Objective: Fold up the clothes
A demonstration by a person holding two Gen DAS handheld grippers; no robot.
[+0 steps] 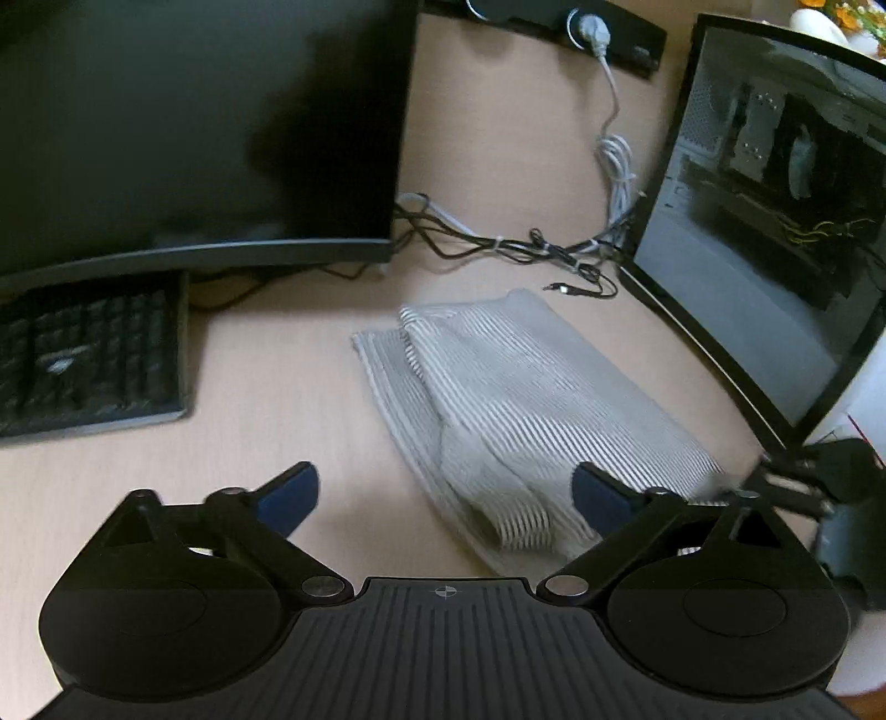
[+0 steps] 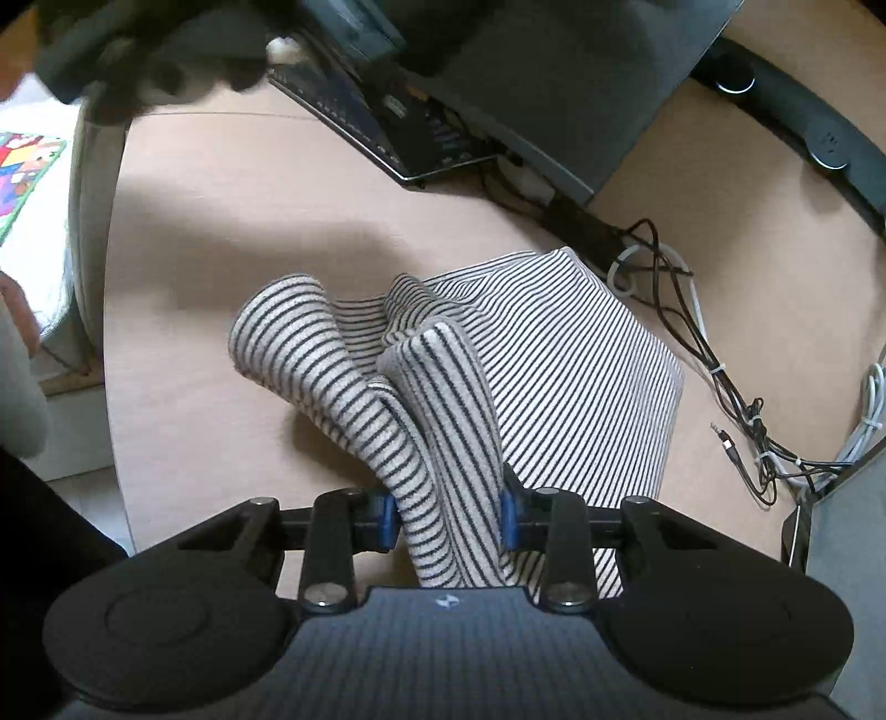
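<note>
A: Where does the striped garment (image 2: 554,354) lie?

B: Folded on the pale wooden bench (image 2: 221,232), between a dark monitor (image 1: 194,122) at far left and a glass-sided computer case (image 1: 775,221) at right. A black keyboard (image 1: 88,354) sits under the monitor, left of the cloth.

A: And the right tool (image 2: 449,518)?

B: Its blue-padded fingers (image 2: 389,520) are clenched on a raised band of the striped cloth, which runs up from the folded stack into the grip. A second loop of fabric curls beside it, to the left.

A: The left tool (image 1: 446,493)?

B: Released. Its fingers stand wide apart above the near end of the garment, grasping nothing; whether the right finger touches the cloth cannot be told through the blur.

A: Anything else on the bench?

B: A tangle of black and white cables (image 1: 554,249) lies beyond the garment, near the case, and a black power strip (image 1: 609,27) runs along the far edge.
</note>
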